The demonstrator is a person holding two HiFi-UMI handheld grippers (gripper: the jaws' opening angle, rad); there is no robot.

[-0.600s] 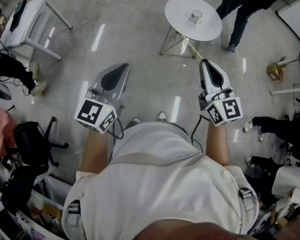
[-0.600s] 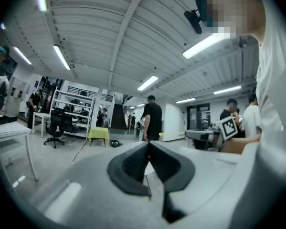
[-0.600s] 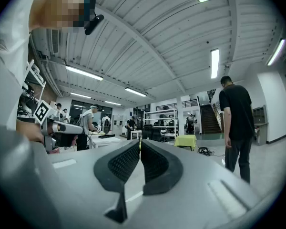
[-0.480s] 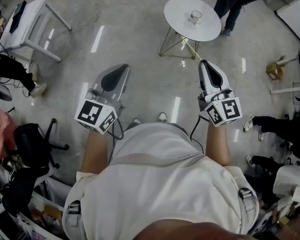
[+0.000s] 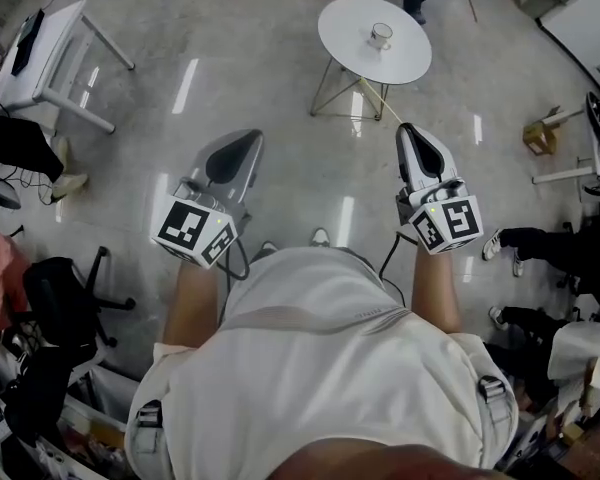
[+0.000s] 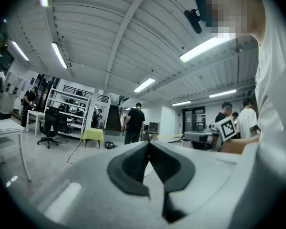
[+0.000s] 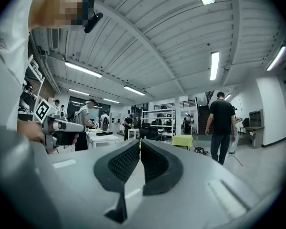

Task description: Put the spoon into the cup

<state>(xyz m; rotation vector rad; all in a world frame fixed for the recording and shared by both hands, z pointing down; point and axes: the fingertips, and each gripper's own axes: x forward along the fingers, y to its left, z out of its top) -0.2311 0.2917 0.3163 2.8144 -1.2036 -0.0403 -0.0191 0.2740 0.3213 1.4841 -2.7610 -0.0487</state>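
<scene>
A small white cup point(image 5: 381, 35) stands on a round white side table point(image 5: 352, 43) far ahead on the floor. No spoon shows in any view. My left gripper point(image 5: 249, 135) is held out at waist height, well short of the table, shut with nothing between its tips point(image 6: 148, 142). My right gripper point(image 5: 409, 126) is level with it on the right, its jaws also pressed together and empty point(image 7: 140, 141). Both gripper views point level across the room and show neither the table nor the cup.
A white desk point(image 5: 46, 40) stands at the far left and a black office chair point(image 5: 72, 290) at my left. A wooden stool point(image 5: 539, 138) and a seated person's legs point(image 5: 540, 244) are at the right. A person in black point(image 7: 222, 123) stands in the room.
The person in dark clothes beside the round table has walked off toward the top edge. The table sits slightly further left in the head view. Both grippers hold their place, still shut.
</scene>
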